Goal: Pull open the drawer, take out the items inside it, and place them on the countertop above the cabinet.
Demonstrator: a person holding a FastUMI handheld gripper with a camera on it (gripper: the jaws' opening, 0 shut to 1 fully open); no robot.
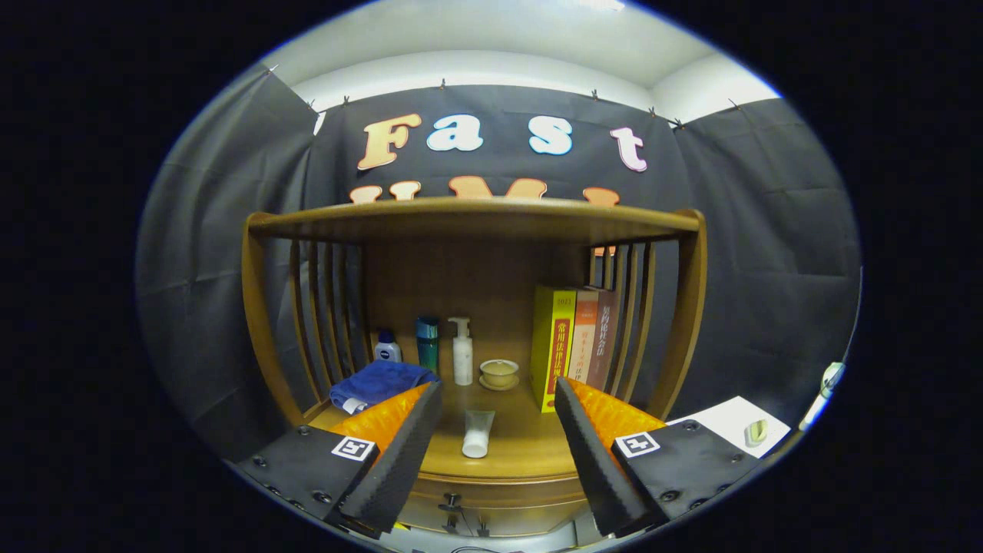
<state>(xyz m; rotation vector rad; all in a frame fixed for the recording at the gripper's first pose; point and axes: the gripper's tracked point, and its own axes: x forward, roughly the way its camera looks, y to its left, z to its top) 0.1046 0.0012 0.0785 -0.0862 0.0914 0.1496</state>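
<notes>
My gripper (498, 399) is open, its two fingers spread wide with nothing pressed between them. A white tube (477, 433) lies on the wooden countertop (522, 453) of the cabinet, in the gap between the fingers and a little ahead of them. Below the countertop's front edge runs the drawer front (499, 503) with a small dark handle (453, 505), low between the fingers. Whether the drawer is pulled out cannot be told from here.
On the countertop stand a small white-capped bottle (387, 347), a teal bottle (428, 343), a white pump bottle (461, 352) and a lidded cup on a saucer (499, 374). A folded blue towel (380, 382) lies left; several books (576, 346) stand right. A shelf (476, 219) spans overhead.
</notes>
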